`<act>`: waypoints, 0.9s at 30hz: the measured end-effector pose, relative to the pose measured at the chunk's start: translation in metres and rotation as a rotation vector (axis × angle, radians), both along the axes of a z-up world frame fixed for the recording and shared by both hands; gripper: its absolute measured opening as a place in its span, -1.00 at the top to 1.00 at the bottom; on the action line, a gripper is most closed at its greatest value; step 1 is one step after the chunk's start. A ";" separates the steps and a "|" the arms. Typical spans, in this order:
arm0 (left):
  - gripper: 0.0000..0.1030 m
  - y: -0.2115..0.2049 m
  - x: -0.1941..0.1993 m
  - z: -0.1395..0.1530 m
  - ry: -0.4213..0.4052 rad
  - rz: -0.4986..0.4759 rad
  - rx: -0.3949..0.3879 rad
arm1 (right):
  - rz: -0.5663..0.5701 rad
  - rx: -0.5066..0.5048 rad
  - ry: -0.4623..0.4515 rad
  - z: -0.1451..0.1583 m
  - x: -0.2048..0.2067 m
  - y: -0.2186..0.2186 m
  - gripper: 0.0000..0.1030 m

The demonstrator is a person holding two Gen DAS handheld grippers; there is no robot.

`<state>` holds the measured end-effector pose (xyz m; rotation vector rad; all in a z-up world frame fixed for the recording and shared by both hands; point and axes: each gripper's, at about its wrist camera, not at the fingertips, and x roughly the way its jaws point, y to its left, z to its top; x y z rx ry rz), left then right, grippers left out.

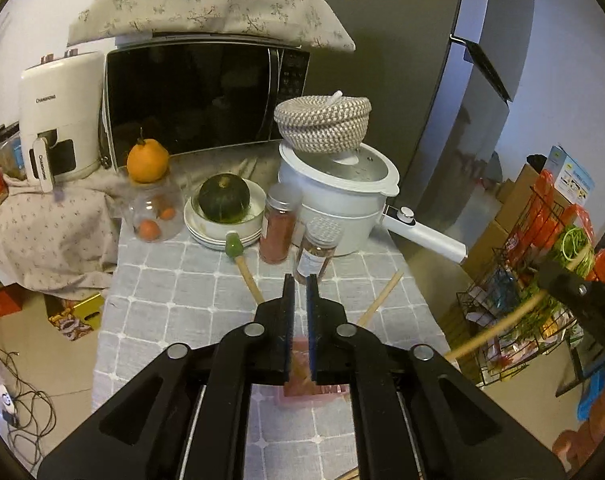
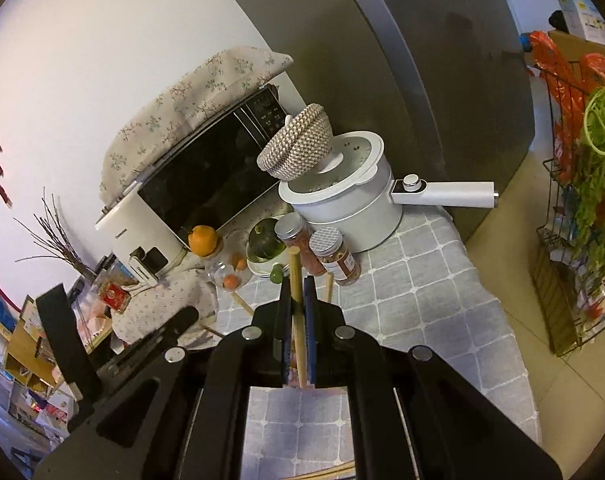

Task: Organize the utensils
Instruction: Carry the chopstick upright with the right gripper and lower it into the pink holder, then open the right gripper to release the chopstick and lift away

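My right gripper (image 2: 297, 286) is shut on a wooden utensil handle (image 2: 296, 280) and holds it above the checked tablecloth; the stick also shows in the left wrist view (image 1: 498, 330), with the right gripper (image 1: 574, 288) at the right edge. My left gripper (image 1: 300, 280) is shut with nothing between its fingers, above a pink container (image 1: 302, 388) that it mostly hides. A green-headed utensil with a wooden handle (image 1: 242, 260) and a wooden stick (image 1: 380, 298) lie on the cloth ahead.
Two spice jars (image 1: 278, 224), a stack of plates with a dark squash (image 1: 224, 200), a glass jar topped with an orange (image 1: 148, 184), a white electric pot (image 1: 342, 188) under a woven basket, a microwave (image 1: 206, 96) and a wire rack (image 1: 522, 280) to the right.
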<state>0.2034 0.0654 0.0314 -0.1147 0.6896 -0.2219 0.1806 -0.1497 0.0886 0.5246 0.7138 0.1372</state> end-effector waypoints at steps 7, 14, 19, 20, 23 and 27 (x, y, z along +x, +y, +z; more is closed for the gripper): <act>0.61 0.011 -0.023 0.010 -0.065 0.013 0.003 | -0.004 -0.001 0.004 -0.008 0.009 0.007 0.89; 0.55 0.027 -0.052 0.016 -0.113 0.076 0.010 | -0.013 -0.001 -0.002 -0.007 0.013 0.011 0.89; 0.26 0.056 -0.085 0.007 -0.127 0.156 -0.035 | -0.021 -0.021 -0.016 -0.006 0.019 0.017 0.89; 0.26 0.062 -0.089 0.004 -0.125 0.173 -0.042 | -0.022 -0.024 -0.015 -0.007 0.021 0.018 0.89; 0.26 0.081 -0.094 -0.002 -0.105 0.228 -0.048 | -0.022 -0.027 -0.008 -0.013 0.027 0.023 0.89; 0.26 0.098 -0.097 0.001 -0.104 0.251 -0.085 | -0.017 -0.053 0.000 -0.022 0.038 0.034 0.89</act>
